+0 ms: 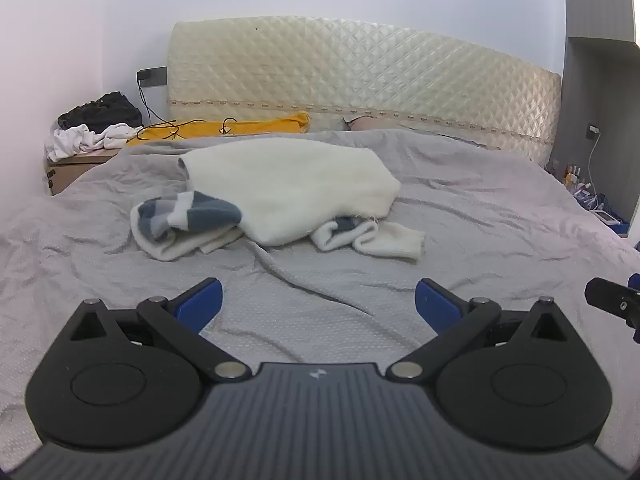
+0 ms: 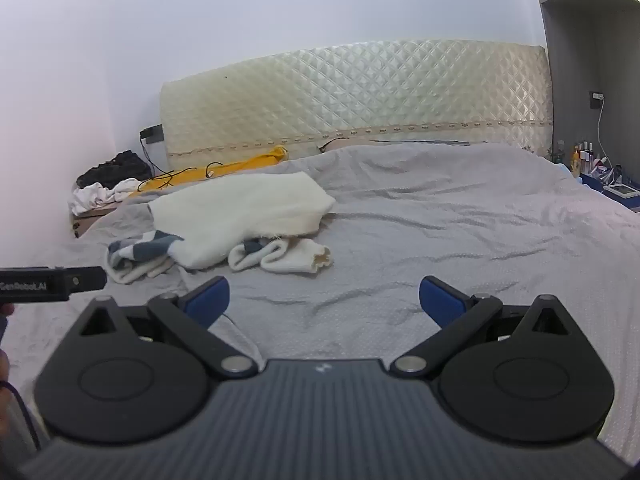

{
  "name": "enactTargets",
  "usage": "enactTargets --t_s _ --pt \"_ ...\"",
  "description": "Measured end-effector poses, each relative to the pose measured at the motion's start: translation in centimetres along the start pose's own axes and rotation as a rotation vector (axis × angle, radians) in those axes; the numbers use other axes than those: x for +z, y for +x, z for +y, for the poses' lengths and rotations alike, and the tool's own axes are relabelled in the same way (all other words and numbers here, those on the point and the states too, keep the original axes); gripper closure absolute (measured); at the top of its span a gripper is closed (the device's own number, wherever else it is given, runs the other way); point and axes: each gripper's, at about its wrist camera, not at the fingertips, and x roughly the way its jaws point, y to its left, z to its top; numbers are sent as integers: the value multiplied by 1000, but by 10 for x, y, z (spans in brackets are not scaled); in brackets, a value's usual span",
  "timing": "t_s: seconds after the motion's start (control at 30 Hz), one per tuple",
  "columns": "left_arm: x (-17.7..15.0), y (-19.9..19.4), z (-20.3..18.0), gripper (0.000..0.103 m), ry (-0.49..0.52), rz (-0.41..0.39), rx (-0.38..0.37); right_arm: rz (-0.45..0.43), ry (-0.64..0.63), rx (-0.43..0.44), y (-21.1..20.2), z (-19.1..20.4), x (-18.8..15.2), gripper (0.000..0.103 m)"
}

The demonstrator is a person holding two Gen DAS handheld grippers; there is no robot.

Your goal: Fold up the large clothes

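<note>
Folding appears not yet begun: the white sweater (image 1: 288, 188) lies rumpled near the middle of the grey bed (image 1: 480, 216), one blue-striped sleeve (image 1: 188, 216) bunched at its left and another sleeve crumpled in front, so spreading and every fold remain. The left tool (image 1: 318, 300) and right tool (image 2: 324, 300) both stand wide apart and empty, short of the garment. The only legible writing is "GenRobot.AI" on the left tool's side, seen from the right wrist
</note>
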Motion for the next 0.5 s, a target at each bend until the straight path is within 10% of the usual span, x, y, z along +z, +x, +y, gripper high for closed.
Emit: enactTargets --t_s 0.5 --pt "5 -9 -2 0 -7 -15 -9 5 3 3 2 1 -1 0"
